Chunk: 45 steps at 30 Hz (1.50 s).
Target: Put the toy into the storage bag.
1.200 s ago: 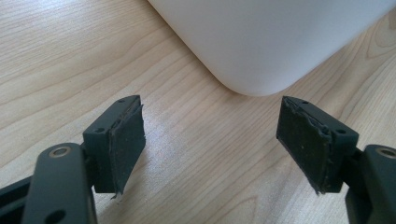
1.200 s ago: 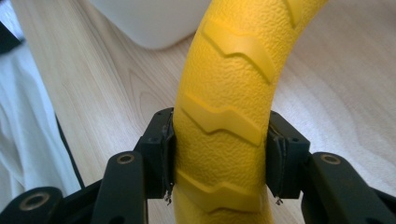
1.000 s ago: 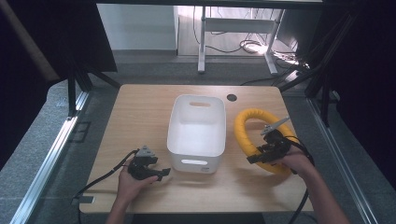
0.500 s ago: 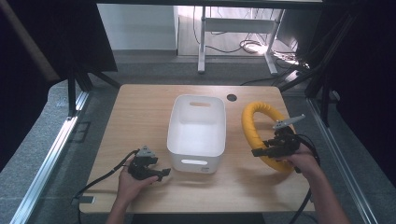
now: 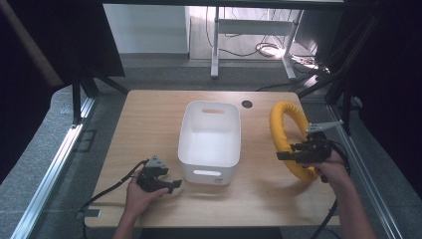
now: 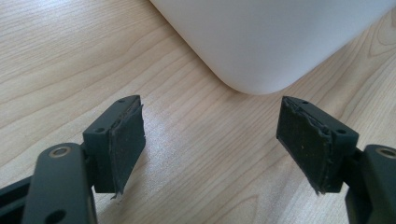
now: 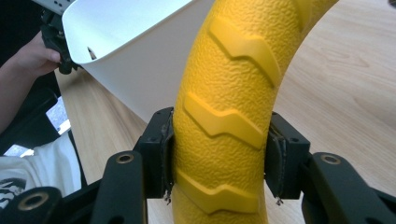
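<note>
My right gripper (image 5: 287, 156), clamped on the textured yellow rubber ring (image 5: 281, 130), has tipped it upright off the desk (image 5: 149, 119). Next, I judge: carry it over the white plastic bin (image 5: 210, 137). Left gripper (image 5: 171, 185) rests, jaws apart.

Two forearms enter from the near edge of the high view. The left hand (image 5: 142, 191) grips the left claw (image 5: 171, 185) low over the worktop (image 5: 149, 119), pointing toward the right hand's side; in the left gripper view its jaws stand wide apart, with bare pads (image 6: 127, 140) and nothing between them. The right hand (image 5: 332, 167) holds the right claw (image 5: 279, 156) raised, aimed toward the left; in the right gripper view its pads (image 7: 166, 154) press on both flanks of the yellow ring (image 7: 224, 116).
</note>
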Motion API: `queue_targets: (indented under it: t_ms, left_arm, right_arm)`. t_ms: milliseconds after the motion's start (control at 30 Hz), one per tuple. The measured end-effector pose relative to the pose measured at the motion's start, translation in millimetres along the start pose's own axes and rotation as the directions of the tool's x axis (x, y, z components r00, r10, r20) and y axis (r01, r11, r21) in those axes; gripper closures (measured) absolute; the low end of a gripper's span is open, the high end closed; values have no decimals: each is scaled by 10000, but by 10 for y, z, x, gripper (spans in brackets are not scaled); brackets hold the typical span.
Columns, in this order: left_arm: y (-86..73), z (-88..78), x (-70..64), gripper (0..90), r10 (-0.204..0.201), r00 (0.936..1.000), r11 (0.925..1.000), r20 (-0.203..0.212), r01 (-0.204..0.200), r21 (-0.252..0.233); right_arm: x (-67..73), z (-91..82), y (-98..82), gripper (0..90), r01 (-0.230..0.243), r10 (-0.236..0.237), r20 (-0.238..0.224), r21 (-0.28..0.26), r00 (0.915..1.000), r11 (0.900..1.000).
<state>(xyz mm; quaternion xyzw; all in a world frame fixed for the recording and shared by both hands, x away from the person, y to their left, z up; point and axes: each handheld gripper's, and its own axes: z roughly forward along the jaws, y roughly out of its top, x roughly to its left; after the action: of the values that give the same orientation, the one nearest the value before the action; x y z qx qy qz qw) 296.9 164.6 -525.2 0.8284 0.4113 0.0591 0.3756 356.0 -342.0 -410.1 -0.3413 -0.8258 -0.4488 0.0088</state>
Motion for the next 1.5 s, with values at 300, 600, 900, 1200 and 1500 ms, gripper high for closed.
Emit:
queue_targets:
  t_ms: [300, 600, 900, 1200, 1500]
  left_arm:
    - [1, -13, -3, 239, -9, 10000, 10000, -41, 9, -85]
    - [2, -20, 1, 241, 54, 9999, 9999, -93, -55, -98]
    - [2, -19, 1, 241, 51, 9999, 9999, -102, -52, -90]
    - [1, -14, -1, 241, 17, 10000, 9999, -89, -18, -109]
    - [0, -12, -2, 241, 23, 10000, 10000, -92, -23, -80]
  right_arm:
    - [-21, -95, -20, 506, -63, 69, 124, -500, 9999, 9987]
    - [-45, -311, -93, 506, -359, 419, 280, -1889, 9987, 9813]
    - [-49, -449, -118, 505, -475, 518, 67, -2964, 9986, 9539]
    - [17, -476, -85, 504, -400, 414, -43, -3681, 9991, 9289]
    - [95, -454, -53, 503, -291, 444, 223, -4605, 9988, 8872]
